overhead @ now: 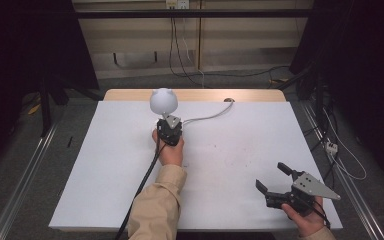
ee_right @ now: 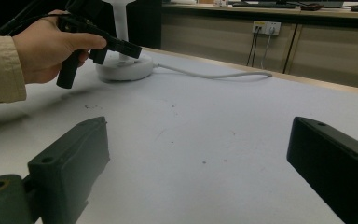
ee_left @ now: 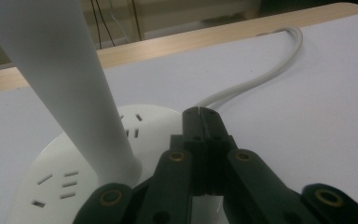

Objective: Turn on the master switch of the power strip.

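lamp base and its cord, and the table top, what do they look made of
Lamp base: looks like smooth white moulded plastic, with crisp cut slots and a soft sheen. Cord: a flexible white rubbery or plastic sleeve, judging by its loose curve. Table top: a matte white sheet, scuffed with small dark marks, over a pale wood-look edge.

White desk lamp [overhead: 163, 101] upright at table's far edge, round slotted base [ee_left: 51, 177], white cord [overhead: 210, 116] trailing.
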{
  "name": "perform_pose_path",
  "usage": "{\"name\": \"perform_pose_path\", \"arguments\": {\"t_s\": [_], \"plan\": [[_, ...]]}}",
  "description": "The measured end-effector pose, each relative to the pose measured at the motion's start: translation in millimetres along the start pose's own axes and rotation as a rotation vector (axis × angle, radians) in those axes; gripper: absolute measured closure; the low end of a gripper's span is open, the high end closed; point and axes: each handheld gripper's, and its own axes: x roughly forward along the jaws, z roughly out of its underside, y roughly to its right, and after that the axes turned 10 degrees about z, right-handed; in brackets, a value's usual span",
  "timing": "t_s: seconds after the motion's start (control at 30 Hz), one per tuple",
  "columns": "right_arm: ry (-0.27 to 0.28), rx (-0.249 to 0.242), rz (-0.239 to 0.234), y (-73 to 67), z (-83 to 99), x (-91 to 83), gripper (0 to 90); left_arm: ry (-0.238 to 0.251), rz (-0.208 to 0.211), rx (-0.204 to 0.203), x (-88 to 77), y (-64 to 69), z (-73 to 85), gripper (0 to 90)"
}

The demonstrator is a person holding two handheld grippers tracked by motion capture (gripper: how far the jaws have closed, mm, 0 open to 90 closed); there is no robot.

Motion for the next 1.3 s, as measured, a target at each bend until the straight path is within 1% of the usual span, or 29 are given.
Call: {"name": "perform_pose_path", "arguments": {"t_s": [0.07,0.1,0.13,0.17,0.23,0.3,0.5,0.53,0.57,0.73,0.77,0.8,0.87,0.9,0.93,0.97,1.07,1.1,1.13,1.23,1.3], "plan": [[0.0,-0.001,-0.001,-0.4,0.0,0.4,5.2,-0.002,-0.002,0.012,1.7,0.7,1.1,90.0],[-0.001,-0.001,-0.001,-0.8,0.0,0.5,5.3,0.011,-0.01,0.003,2.6,1.3,1.5,90.0],[-0.001,-0.002,-0.003,-1.1,0.0,0.8,5.2,0.011,-0.01,0.003,2.6,1.3,1.5,90.0],[-0.001,-0.001,-0.005,-1.4,0.1,1.0,5.2,-0.003,-0.027,0.027,2.5,0.5,1.7,90.0],[0.0,-0.003,-0.006,-1.6,0.2,1.2,5.2,-0.001,-0.034,0.028,2.9,0.5,2.1,90.0],[-0.001,-0.002,-0.008,-1.6,0.3,1.4,5.2,-0.002,-0.031,0.022,5.2,-0.4,3.8,90.0],[-0.003,-0.001,-0.004,-0.3,0.7,1.3,5.3,-0.006,-0.035,0.009,4.9,-2.0,3.8,90.0],[-0.003,-0.001,-0.004,-0.3,0.7,1.2,5.2,-0.009,-0.033,-0.006,4.4,-3.4,4.0,90.0],[-0.002,-0.001,-0.005,-0.4,0.6,1.1,5.2,-0.011,-0.032,-0.01,4.2,-4.2,4.1,90.0],[-0.002,-0.002,-0.003,0.0,0.3,0.7,5.2,-0.013,-0.036,-0.006,4.5,-4.1,5.5,90.0],[-0.002,-0.003,-0.002,0.1,0.2,0.7,5.3,-0.012,-0.042,-0.017,5.0,-3.4,5.7,90.0],[-0.001,-0.002,-0.001,0.2,0.2,0.6,5.2,-0.012,-0.042,-0.017,5.0,-3.4,5.7,90.0],[-0.002,-0.003,-0.001,0.2,0.2,0.6,5.2,0.005,-0.04,-0.033,6.2,-2.5,6.3,90.0],[0.0,-0.003,0.0,0.1,0.1,0.4,5.2,0.002,-0.039,-0.043,6.0,-2.9,6.7,90.0],[0.0,-0.003,0.0,-0.1,0.0,0.3,5.3,0.002,-0.039,-0.043,6.0,-2.9,6.7,90.0],[0.001,-0.005,-0.001,-0.1,-0.1,0.2,5.3,-0.013,-0.042,-0.032,5.5,-3.1,6.8,90.0],[0.002,-0.004,-0.002,-0.1,-0.3,0.0,5.3,-0.019,-0.05,-0.027,6.2,-2.1,6.4,90.0],[0.004,-0.002,0.0,0.1,-0.8,-0.5,5.4,-0.023,-0.053,-0.016,6.6,-1.1,6.0,90.0],[0.005,-0.003,-0.001,0.0,-1.1,-0.7,5.4,-0.027,-0.067,0.007,7.3,1.0,6.1,90.0],[0.008,-0.005,0.0,0.0,-1.5,-1.0,5.4,-0.025,-0.067,0.002,7.4,0.9,6.5,90.0],[0.008,-0.007,-0.002,-1.0,-2.1,-1.2,5.4,-0.032,-0.067,0.003,8.0,0.8,6.1,90.0]]}}
